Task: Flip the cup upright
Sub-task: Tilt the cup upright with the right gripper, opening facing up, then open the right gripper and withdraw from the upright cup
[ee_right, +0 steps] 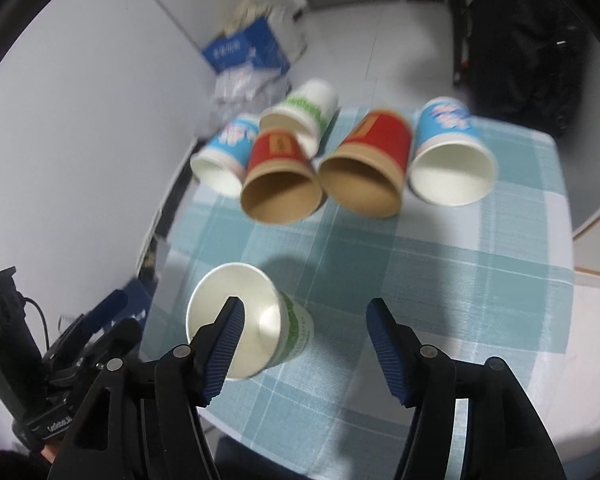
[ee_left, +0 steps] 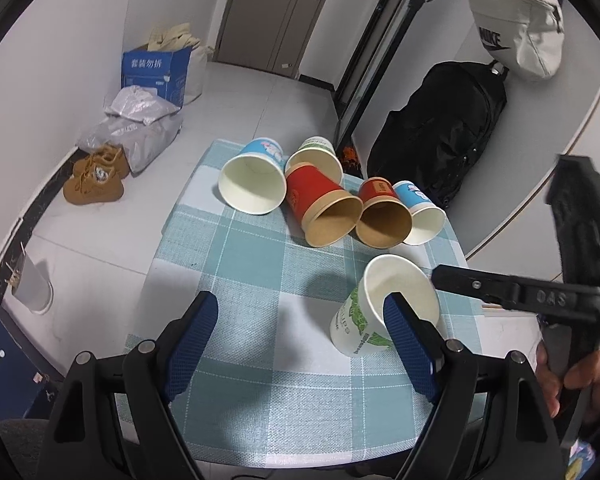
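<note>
While green-print paper cup (ee_left: 364, 320) lies tilted on checked tablecloth (ee_left: 260, 360) near front edge, apart from five-cup cluster (ee_left: 324, 196), left gripper (ee_left: 300, 344) and right gripper (ee_right: 304, 344) both released, empty. Right view blurred; contact probably absent. Risk: finger nudges rim, cup rolls off edge.

The white bag (ee_left: 514, 28) hanging at the far right carries "NIKE" in black letters. The blue carton (ee_left: 156, 74) on the floor at the far left bears white Chinese characters. The right claw (ee_left: 516, 292), seen from the left wrist, shows raised letters, possibly "DAS". Cup lettering is too blurred to read.
</note>
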`<act>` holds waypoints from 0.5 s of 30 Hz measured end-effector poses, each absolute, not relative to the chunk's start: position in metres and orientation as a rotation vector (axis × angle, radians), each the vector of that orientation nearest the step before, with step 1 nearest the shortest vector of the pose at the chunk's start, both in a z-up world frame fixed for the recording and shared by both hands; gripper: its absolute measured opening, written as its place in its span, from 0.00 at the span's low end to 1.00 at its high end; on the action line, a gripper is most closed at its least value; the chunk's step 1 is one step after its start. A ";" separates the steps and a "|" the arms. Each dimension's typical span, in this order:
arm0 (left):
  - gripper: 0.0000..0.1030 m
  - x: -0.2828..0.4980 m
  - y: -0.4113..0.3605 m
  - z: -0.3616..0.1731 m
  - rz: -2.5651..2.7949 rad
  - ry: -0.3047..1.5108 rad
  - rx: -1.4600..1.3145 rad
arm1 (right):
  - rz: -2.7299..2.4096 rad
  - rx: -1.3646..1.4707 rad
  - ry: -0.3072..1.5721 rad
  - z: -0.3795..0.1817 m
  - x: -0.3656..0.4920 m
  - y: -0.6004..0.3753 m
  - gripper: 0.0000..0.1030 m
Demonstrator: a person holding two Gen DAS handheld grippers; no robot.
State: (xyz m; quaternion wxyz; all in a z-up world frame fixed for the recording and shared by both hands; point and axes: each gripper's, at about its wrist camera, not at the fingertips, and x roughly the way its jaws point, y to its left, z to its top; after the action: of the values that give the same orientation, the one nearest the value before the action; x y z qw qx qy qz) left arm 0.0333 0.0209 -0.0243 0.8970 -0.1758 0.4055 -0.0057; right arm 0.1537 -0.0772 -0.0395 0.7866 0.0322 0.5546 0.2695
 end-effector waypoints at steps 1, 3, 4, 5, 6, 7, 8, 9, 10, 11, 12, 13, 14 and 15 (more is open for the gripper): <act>0.79 0.033 0.020 -0.023 -0.010 0.834 -0.358 | 0.582 0.074 1.154 -0.036 0.149 -0.082 0.61; 0.79 0.032 0.018 -0.021 -0.007 0.820 -0.354 | 0.563 0.059 1.072 -0.029 0.140 -0.090 0.62; 0.79 0.031 0.017 -0.021 -0.006 0.815 -0.352 | 0.556 0.054 1.032 -0.025 0.135 -0.092 0.62; 0.79 0.030 0.016 -0.019 -0.004 0.807 -0.347 | 0.556 0.057 0.994 -0.021 0.129 -0.094 0.61; 0.79 0.029 0.014 -0.017 -0.003 0.796 -0.341 | 0.556 0.062 0.967 -0.018 0.124 -0.095 0.61; 0.79 0.028 0.013 -0.017 -0.003 0.790 -0.340 | 0.554 0.067 0.917 -0.014 0.116 -0.098 0.62; 0.79 0.026 0.010 -0.015 -0.006 0.781 -0.338 | 0.549 0.067 0.878 -0.008 0.108 -0.100 0.63; 0.79 0.025 0.007 -0.014 -0.008 0.774 -0.327 | 0.542 0.063 0.849 -0.006 0.103 -0.101 0.65; 0.79 0.025 0.005 -0.013 -0.007 0.769 -0.318 | 0.527 0.055 0.794 -0.003 0.093 -0.103 0.67; 0.79 0.023 0.001 -0.012 -0.010 0.760 -0.308 | 0.521 0.053 0.762 -0.003 0.088 -0.103 0.67; 0.79 0.022 -0.001 -0.011 -0.016 0.754 -0.303 | 0.518 0.047 0.721 -0.002 0.079 -0.105 0.68; 0.79 0.021 -0.002 -0.010 -0.020 0.751 -0.300 | 0.505 0.040 0.693 -0.003 0.073 -0.106 0.70; 0.79 0.020 -0.004 -0.010 -0.022 0.747 -0.294 | 0.492 0.035 0.678 -0.005 0.069 -0.106 0.71; 0.79 0.019 -0.007 -0.009 -0.021 0.746 -0.282 | 0.472 0.038 0.660 -0.006 0.064 -0.109 0.75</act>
State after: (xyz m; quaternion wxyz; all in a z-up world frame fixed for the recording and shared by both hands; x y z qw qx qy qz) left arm 0.0190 -0.0070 -0.0091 0.9216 -0.1371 0.3630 -0.0103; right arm 0.0642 -0.1086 -0.0060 0.9188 0.0184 0.3208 0.2294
